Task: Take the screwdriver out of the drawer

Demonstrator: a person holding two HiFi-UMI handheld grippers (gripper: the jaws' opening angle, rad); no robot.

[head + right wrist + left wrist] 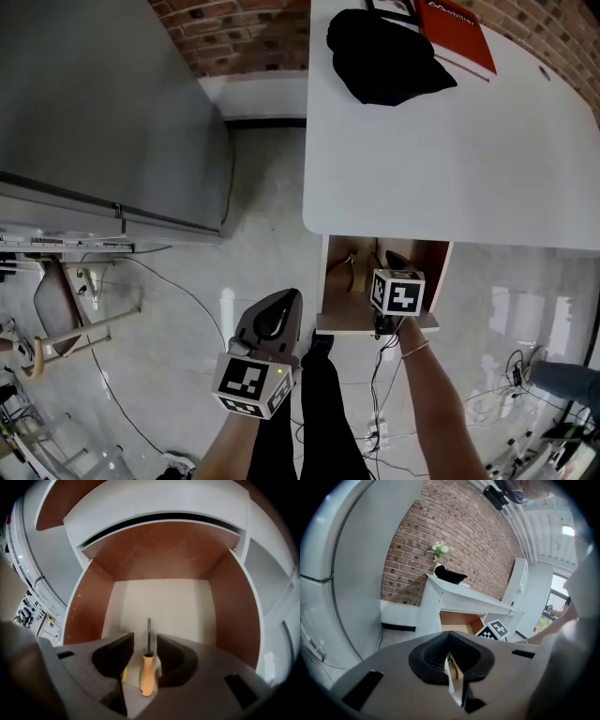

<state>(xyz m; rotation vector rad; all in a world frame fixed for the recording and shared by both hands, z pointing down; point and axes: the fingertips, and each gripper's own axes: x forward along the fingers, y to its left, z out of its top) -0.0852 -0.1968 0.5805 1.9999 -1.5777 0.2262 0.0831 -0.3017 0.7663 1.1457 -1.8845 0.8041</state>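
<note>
The wooden drawer (330, 291) stands pulled out under the white table. On its pale floor (164, 599) lies the screwdriver (146, 674), orange handle toward me and thin metal shaft pointing to the drawer's back. My right gripper (145, 641) reaches down into the drawer (392, 267); its jaws stand open on either side of the handle's upper end, with small gaps beside it. My left gripper (289, 302) hangs over the floor to the left of the drawer, jaws together and empty (449, 638). A small yellow thing (124, 674) shows beside the right gripper's left jaw.
The white table (450, 159) carries a black cloth (384, 56) and a red book (459, 33). A grey cabinet (94, 112) stands at the left, a brick wall behind. Cables (384, 427) lie on the floor below the drawer. Another small tool (349, 262) lies in the drawer's left part.
</note>
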